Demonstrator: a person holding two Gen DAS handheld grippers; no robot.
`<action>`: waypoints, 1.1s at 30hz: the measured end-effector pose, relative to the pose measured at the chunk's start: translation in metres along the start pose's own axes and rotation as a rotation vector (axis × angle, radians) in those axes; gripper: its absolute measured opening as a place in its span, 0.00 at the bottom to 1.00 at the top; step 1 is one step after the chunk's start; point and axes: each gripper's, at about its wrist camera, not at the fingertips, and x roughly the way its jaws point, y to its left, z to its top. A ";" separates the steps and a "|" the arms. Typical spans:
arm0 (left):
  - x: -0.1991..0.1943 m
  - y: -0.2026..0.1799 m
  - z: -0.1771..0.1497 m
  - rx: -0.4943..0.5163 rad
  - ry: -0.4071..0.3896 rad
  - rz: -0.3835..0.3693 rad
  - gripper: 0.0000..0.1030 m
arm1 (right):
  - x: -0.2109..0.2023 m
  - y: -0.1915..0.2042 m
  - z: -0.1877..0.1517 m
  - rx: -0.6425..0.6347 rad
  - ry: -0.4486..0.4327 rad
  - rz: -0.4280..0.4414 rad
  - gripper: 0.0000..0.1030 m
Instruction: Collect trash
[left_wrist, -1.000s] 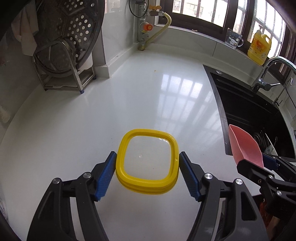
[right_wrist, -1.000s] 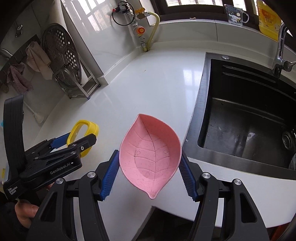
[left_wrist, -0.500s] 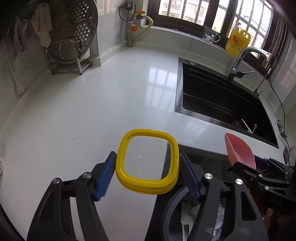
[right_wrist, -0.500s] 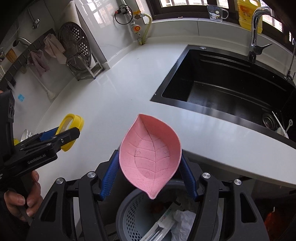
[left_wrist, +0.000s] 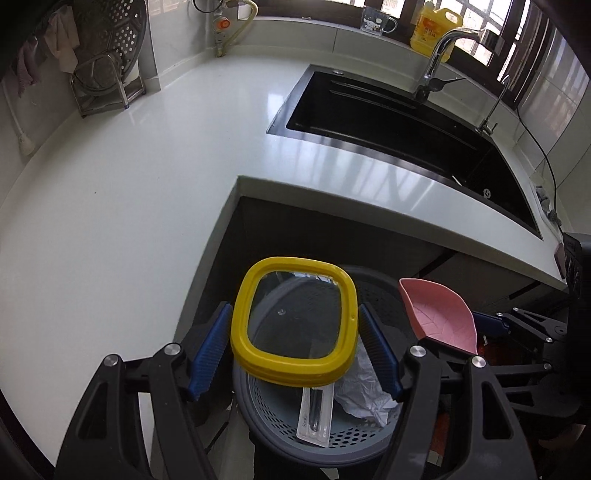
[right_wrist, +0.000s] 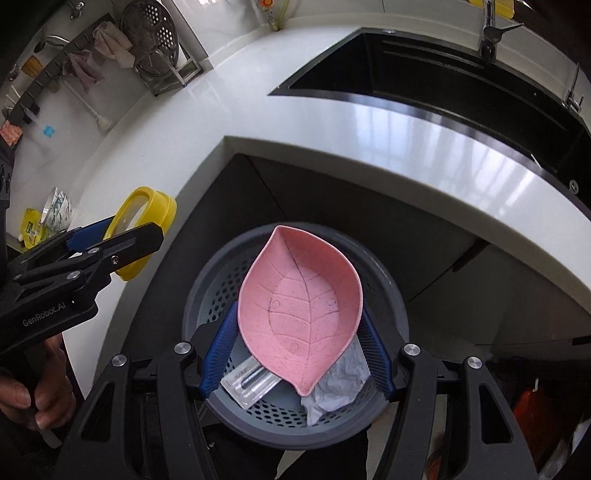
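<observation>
Overhead: glossy leaf-shaped pink dish (right_wrist: 299, 306), perforated bin (right_wrist: 388, 295).

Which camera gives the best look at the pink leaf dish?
The right wrist view: the pink leaf dish faces it squarely, veins and rim visible, held over the grey bin. The left wrist view catches it only sidelong, partly hidden.

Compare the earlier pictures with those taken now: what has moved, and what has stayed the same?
Both grippers have come back off the counter and now hang over the bin. The left gripper still holds the yellow lid; the right gripper still holds the pink dish. Nothing was released.
</observation>
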 end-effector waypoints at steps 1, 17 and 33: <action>0.003 -0.002 -0.005 -0.005 0.016 -0.003 0.66 | 0.003 -0.002 -0.005 -0.003 0.015 0.000 0.59; -0.015 -0.001 -0.021 -0.091 0.053 0.080 0.82 | -0.015 -0.014 -0.012 -0.028 0.026 0.061 0.66; -0.056 -0.002 -0.014 -0.106 0.002 0.153 0.85 | -0.043 0.009 -0.008 -0.095 -0.001 0.045 0.66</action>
